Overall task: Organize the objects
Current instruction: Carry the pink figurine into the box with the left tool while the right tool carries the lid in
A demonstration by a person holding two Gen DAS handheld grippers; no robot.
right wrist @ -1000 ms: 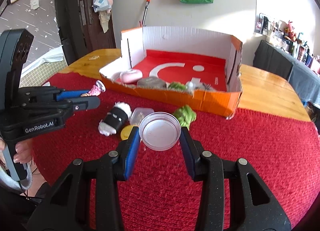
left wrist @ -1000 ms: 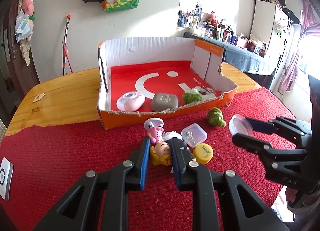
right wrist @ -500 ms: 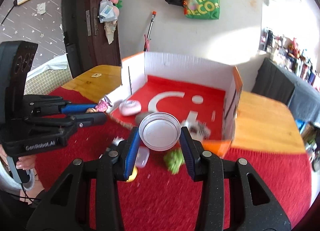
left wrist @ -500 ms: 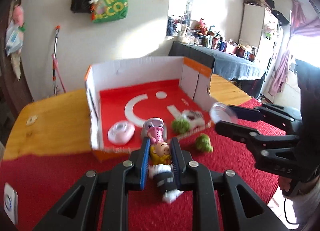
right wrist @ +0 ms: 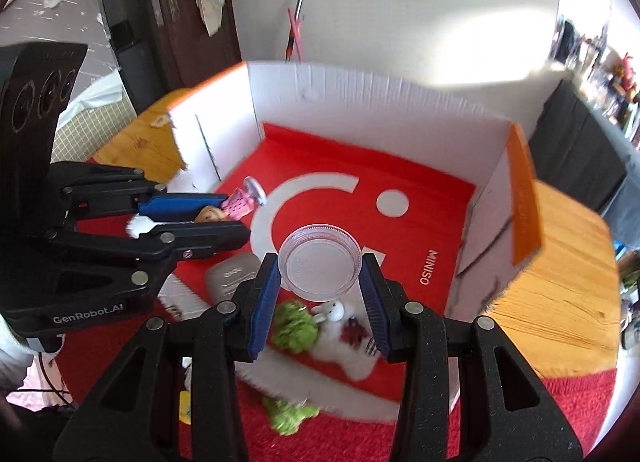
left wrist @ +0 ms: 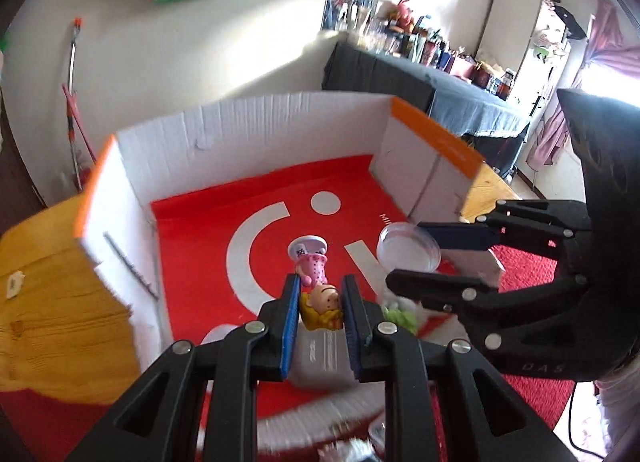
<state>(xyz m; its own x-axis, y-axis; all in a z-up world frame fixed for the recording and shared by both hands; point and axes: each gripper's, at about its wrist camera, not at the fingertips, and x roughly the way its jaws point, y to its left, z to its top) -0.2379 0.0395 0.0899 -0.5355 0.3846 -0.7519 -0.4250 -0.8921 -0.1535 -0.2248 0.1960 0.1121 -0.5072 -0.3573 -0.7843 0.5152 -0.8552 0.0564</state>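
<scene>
Our left gripper [left wrist: 320,298] clamps a small doll figure [left wrist: 318,298] above the red floor of the cardboard box [left wrist: 256,134]. Our right gripper [right wrist: 320,274], at its 3 o'clock, grips a clear round lid [right wrist: 320,262] over the same floor. A grey case [right wrist: 232,274] lies at the lid's 9 o'clock, a green plush [right wrist: 294,326] at 7.

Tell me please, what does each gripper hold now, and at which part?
The left gripper holds a small doll figure by the sides of its head. The right gripper holds a clear round lid by its opposite edges.
</scene>
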